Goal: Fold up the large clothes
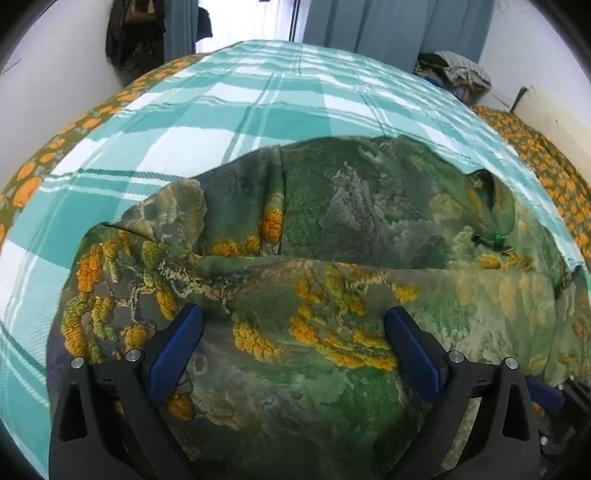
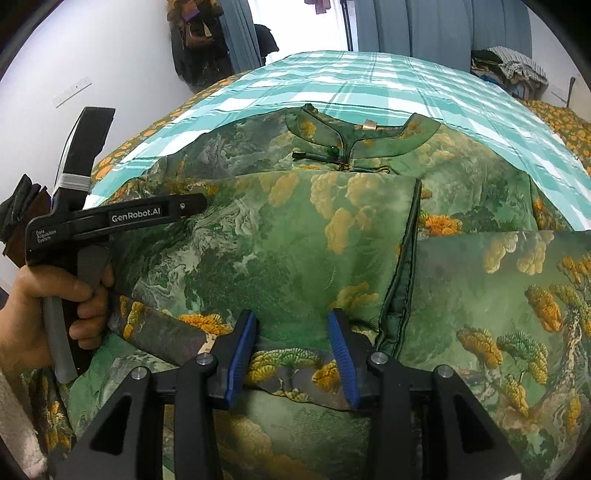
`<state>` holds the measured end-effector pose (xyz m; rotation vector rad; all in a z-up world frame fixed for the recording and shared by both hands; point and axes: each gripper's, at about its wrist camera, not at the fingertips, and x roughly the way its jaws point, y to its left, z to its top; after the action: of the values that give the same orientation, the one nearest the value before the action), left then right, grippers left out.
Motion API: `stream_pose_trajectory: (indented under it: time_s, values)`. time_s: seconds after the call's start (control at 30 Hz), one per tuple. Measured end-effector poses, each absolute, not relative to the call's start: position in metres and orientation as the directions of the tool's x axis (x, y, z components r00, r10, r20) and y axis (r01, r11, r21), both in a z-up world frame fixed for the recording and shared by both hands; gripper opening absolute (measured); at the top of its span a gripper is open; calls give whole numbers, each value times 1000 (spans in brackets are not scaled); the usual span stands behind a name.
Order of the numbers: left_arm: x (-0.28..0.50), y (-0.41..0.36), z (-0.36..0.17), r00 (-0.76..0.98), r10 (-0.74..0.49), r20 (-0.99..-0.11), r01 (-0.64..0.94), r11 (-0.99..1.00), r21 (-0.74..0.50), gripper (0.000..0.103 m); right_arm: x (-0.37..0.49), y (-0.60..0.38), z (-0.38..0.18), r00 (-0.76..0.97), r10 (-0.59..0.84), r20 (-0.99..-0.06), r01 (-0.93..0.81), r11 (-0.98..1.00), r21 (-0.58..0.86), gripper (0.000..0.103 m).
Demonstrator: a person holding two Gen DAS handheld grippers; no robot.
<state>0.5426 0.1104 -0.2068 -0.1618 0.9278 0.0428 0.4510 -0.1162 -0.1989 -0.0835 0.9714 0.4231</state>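
Both wrist views look down close — sharing the garment (image 1: 332, 229) (image 2: 280, 236).

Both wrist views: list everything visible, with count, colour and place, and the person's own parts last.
Dress: one, green with orange print, partly folded on the bed.
Collar: one, green, at the dress's far end.
Bedspread: one, teal and white plaid, under the dress.
Floral sheet: one, olive and orange, along the bed edges.
Curtains: blue-grey, by the window.
Clothes pile: one, mixed, far right of the bed.
Hanging bags: dark, on the left wall.
Left gripper: black, blue pads, open over the dress.
Right gripper: same, open.
Left hand: holding the left gripper's handle.
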Motion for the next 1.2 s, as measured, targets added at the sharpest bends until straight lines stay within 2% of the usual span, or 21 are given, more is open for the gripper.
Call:
stream_pose_trajectory:
  time_s: [0.07, 0.23, 0.33, 0.37, 0.57, 0.7, 0.8, 1.0, 1.2]
  values:
    - [531, 111, -193, 610, -25, -792, -111, 987, -117, 99, 450, -118, -196, 493, 313, -812, -384, 916, 119, 41]
    - [469, 115, -154, 645, -112, -756, -44, 982, -183, 99, 423, -129, -163, 520, 325, -790, -394, 912, 116, 43]
    - [425, 112, -143, 631, -118, -767, -9, 987, -158, 99, 395, -151, -149, 529, 324, -785, -373, 919, 128, 54]
    - [409, 111, -141, 621, -118, -775, 2, 989, -150, 99, 387, -159, -147, 529, 325, -784, -367, 920, 134, 54]
    - [326, 95, -154, 550, -131, -825, 41, 991, -130, 99, 311, -218, -146, 502, 278, -819, -308, 942, 131, 54]
    - [287, 86, -178, 465, -163, -870, 20, 985, -174, 99, 257, -245, -158, 484, 222, -847, -263, 959, 101, 54]
    - [263, 77, -187, 466, -119, -877, 15, 992, -127, 99, 228, -256, -173, 464, 189, -866, -238, 968, 84, 55]
    - [252, 61, -195, 465, -55, -883, 55, 998, -34, 102, 202, -259, -183, 507, 171, -845, -216, 974, 67, 58]
    - [251, 63, -197, 476, -47, -878, 43, 999, -29, 102, 204, -254, -186, 523, 158, -838, -207, 977, 55, 60]
